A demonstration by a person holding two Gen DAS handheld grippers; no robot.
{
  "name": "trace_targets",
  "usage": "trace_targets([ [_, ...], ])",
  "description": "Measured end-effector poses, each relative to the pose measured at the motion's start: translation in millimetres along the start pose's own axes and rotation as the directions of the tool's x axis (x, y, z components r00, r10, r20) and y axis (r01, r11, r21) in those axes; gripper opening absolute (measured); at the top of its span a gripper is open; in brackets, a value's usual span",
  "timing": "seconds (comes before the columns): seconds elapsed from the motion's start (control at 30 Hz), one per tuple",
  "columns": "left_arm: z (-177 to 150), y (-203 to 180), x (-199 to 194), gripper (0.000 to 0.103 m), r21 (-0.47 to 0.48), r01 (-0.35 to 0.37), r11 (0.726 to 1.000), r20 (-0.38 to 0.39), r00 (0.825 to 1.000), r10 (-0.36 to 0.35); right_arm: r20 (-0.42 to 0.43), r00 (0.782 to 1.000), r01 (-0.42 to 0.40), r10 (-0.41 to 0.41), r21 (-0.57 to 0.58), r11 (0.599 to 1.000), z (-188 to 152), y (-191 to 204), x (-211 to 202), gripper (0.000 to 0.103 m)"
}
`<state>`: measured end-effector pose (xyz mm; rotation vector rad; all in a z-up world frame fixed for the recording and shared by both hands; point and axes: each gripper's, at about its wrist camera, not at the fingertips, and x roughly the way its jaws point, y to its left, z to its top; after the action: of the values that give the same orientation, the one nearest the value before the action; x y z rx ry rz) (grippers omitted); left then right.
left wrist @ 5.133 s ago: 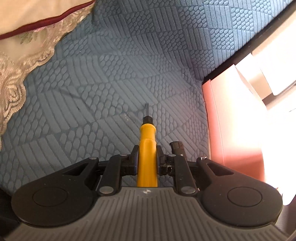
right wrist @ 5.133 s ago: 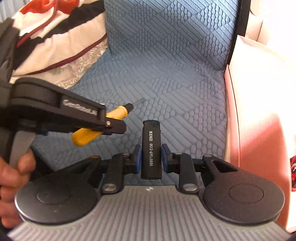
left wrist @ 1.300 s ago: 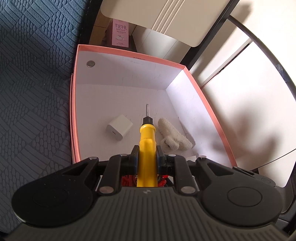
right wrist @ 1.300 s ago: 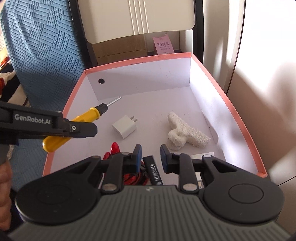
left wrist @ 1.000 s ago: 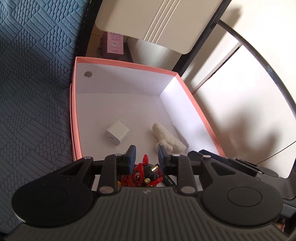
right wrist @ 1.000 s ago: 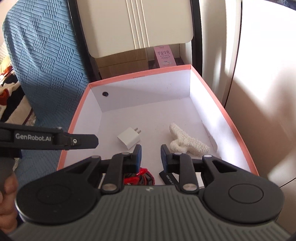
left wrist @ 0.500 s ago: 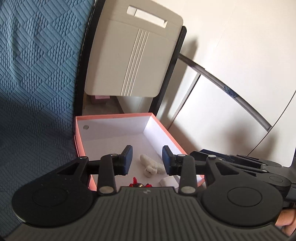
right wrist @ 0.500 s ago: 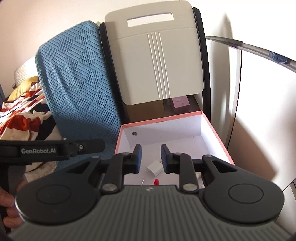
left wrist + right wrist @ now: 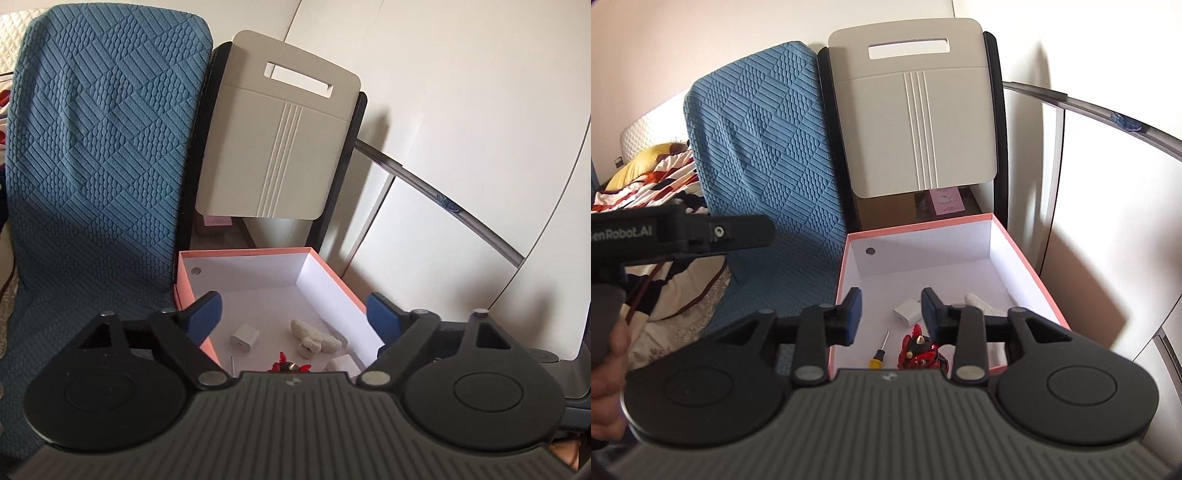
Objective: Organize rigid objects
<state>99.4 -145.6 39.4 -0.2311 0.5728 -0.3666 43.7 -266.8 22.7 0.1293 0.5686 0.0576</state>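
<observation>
A pink box with a white inside [image 9: 255, 253] [image 9: 916, 226] stands below both grippers. In it lie a yellow-handled screwdriver [image 9: 880, 352] [image 9: 232, 363], a white charger plug [image 9: 244, 338] [image 9: 908, 309], a red toy figure [image 9: 921, 349] [image 9: 290, 366], a white fuzzy piece [image 9: 314, 338] [image 9: 979, 300] and a small white block [image 9: 341, 363]. My left gripper [image 9: 295, 317] is wide open and empty, held above the box. My right gripper [image 9: 891, 314] is open and empty, also above the box. The black lighter is hidden from view.
A blue textured cushion [image 9: 99, 147] [image 9: 764, 155] stands left of the box. A beige folded chair [image 9: 277, 147] [image 9: 916, 110] leans behind it. White wall and cabinet panels [image 9: 461, 240] lie to the right. Patterned bedding [image 9: 657, 177] lies far left.
Both grippers let go: the screwdriver and lighter now lie in the box. Both grippers have risen and pulled back from the box, and their jaws have opened wider.
</observation>
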Motion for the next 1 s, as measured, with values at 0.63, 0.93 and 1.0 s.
trace_targets([
  [0.63, -30.2, 29.1, -17.4, 0.103, -0.035, -0.093, 0.995, -0.065, 0.994, 0.091, -0.046, 0.998, 0.051, -0.051, -0.004, 0.999, -28.5, 13.9, -1.6, 0.098],
  [0.93, -36.4, 29.4, -11.5, 0.103, -0.021, -0.121, 0.992, -0.077, 0.99, 0.119, -0.041, 0.997, 0.073, -0.073, -0.002, 0.997, -28.1, 11.7, -2.9, 0.098],
  [1.0, -36.0, 28.4, -10.3, 0.103, -0.02, -0.125, 0.992, -0.078, 0.989, 0.124, -0.046, 0.996, 0.074, -0.074, -0.001, 0.997, -28.3, 10.7, -2.6, 0.098],
])
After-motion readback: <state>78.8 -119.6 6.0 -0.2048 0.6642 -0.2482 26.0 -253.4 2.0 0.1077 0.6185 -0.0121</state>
